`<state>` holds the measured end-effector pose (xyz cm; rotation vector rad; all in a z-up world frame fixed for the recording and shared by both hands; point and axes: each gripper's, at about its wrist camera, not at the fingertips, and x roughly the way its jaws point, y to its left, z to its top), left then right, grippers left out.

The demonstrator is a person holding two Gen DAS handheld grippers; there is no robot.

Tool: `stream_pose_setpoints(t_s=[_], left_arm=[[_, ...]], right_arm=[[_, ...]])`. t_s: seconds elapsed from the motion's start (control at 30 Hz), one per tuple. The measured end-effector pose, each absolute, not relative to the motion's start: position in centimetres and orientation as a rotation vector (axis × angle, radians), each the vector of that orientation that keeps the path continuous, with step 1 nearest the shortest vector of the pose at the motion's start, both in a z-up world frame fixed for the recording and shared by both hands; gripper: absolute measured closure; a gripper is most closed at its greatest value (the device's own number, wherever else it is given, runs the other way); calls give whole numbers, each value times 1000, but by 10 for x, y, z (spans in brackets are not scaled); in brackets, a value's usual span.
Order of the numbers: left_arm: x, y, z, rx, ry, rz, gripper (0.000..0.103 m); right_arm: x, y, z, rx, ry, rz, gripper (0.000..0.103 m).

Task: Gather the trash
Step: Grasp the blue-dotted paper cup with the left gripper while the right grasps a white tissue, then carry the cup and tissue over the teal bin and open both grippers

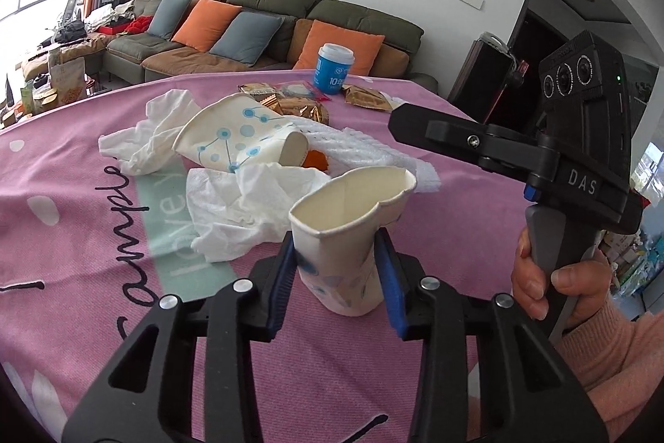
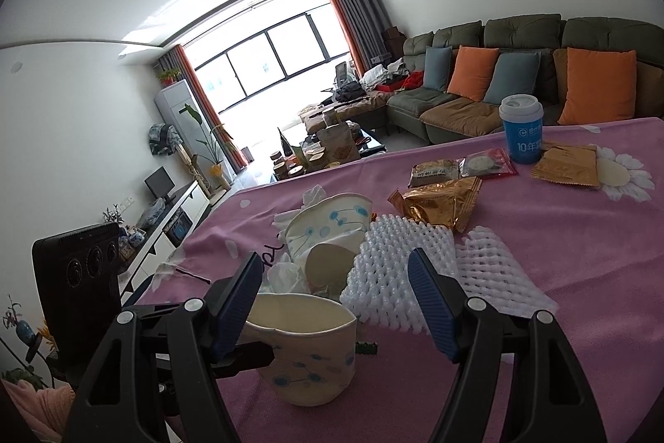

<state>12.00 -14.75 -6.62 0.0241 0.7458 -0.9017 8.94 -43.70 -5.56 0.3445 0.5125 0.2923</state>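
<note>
The table (image 1: 83,235) is covered with a pink cloth printed with dark script and white daisies, and behind it a long green sofa (image 1: 257,11) with orange and grey-blue cushions runs along the wall. Spread over the middle of the cloth is the trash: two pieces of white foam netting (image 2: 394,277) lying side by side, crumpled white tissues (image 1: 232,210), gold snack wrappers (image 2: 440,206) and, further back, a blue cup with a white lid (image 1: 334,69) standing upright among more packets. A paper cup with blue dots (image 1: 232,144) lies on its side between the tissues and the netting. Nearest the cameras, a second dotted paper cup (image 1: 348,235) stands upright on the cloth, its rim squashed out of round. The left claw (image 1: 336,277) is clamped on this cup, its blue pads pressing the lower wall from both sides and denting it. The right claw (image 2: 336,302) hangs with its jaws wide apart and nothing between the pads, just above the same cup and the near edge of the netting. A hand (image 1: 552,277) in a pink sleeve grips the right claw's handle.
</note>
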Motion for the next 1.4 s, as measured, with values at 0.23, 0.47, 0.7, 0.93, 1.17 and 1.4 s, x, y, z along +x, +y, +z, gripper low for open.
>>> stream_pose_setpoints(t_s=[0.23,0.47,0.7,0.93,1.17,1.4], left_arm=[[103,-112,-60,-11,721,-869,66],[91,-53,-57,-69,712,-757,67],[85,-1,-54,-120,694,-638,67],[79,31,-54,-151,681,-561,67],[76,48,-54,-171,678,-514,67],[72,67,-49,-182,650,-466,67]], right_arm=[[91,-418,-54,314,526,345,34],[100,-392,-62,270,588,381,42],[113,-372,-75,223,653,370,49],[121,-359,-82,176,703,339,70],[122,-357,-82,181,717,343,94],[115,-352,-61,220,679,424,98]])
